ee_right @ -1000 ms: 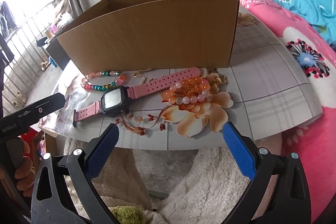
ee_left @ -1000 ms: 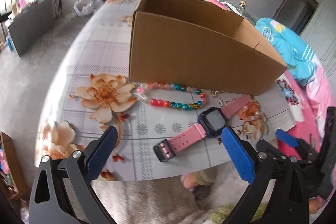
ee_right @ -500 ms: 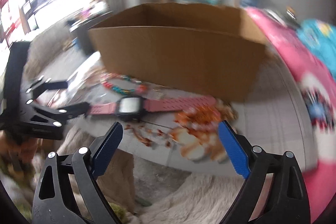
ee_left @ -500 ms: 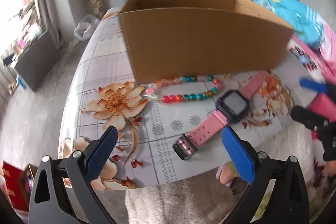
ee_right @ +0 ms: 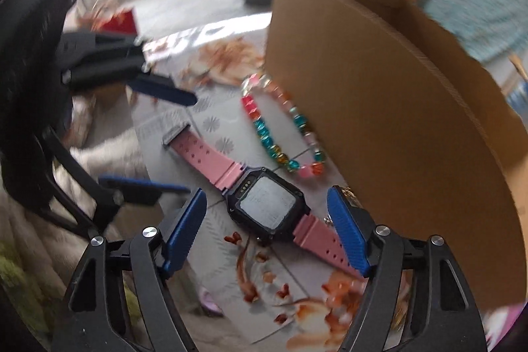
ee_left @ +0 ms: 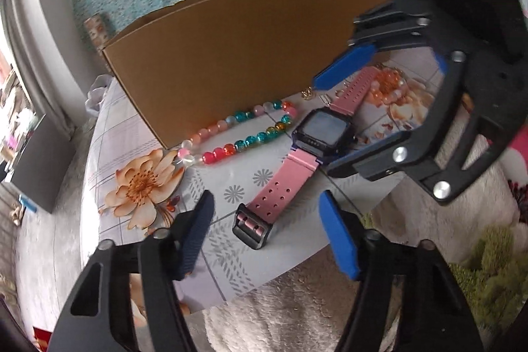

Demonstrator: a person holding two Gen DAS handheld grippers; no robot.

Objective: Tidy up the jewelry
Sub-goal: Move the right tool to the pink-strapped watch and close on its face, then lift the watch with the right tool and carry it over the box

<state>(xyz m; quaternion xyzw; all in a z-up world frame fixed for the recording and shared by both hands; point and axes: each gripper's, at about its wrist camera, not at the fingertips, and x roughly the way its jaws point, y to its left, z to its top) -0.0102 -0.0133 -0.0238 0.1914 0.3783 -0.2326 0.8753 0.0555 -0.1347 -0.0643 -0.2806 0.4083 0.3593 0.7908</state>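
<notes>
A pink-strapped watch (ee_left: 321,129) (ee_right: 267,205) with a dark square face lies flat on the floral tablecloth in front of a cardboard box (ee_left: 231,38) (ee_right: 396,104). My left gripper (ee_left: 264,205) (ee_right: 189,144) straddles the buckle end of the strap (ee_left: 252,230), its jaws closing with gaps on both sides. My right gripper (ee_right: 265,197) (ee_left: 323,127) straddles the watch face, jaws also closing, pads clear of the case. A multicoloured bead bracelet (ee_left: 250,139) (ee_right: 274,150) lies between the watch and the box.
An orange-and-white bead bracelet (ee_left: 386,81) and small gold pieces (ee_left: 308,93) lie by the far strap end. The table (ee_left: 132,137) edge runs just under both grippers, with fluffy fabric (ee_left: 297,312) below it. The box wall stands close behind the right gripper.
Both grippers rolled and closed in over the watch from opposite ends. Their jaws narrowed. The right gripper came into the left wrist view.
</notes>
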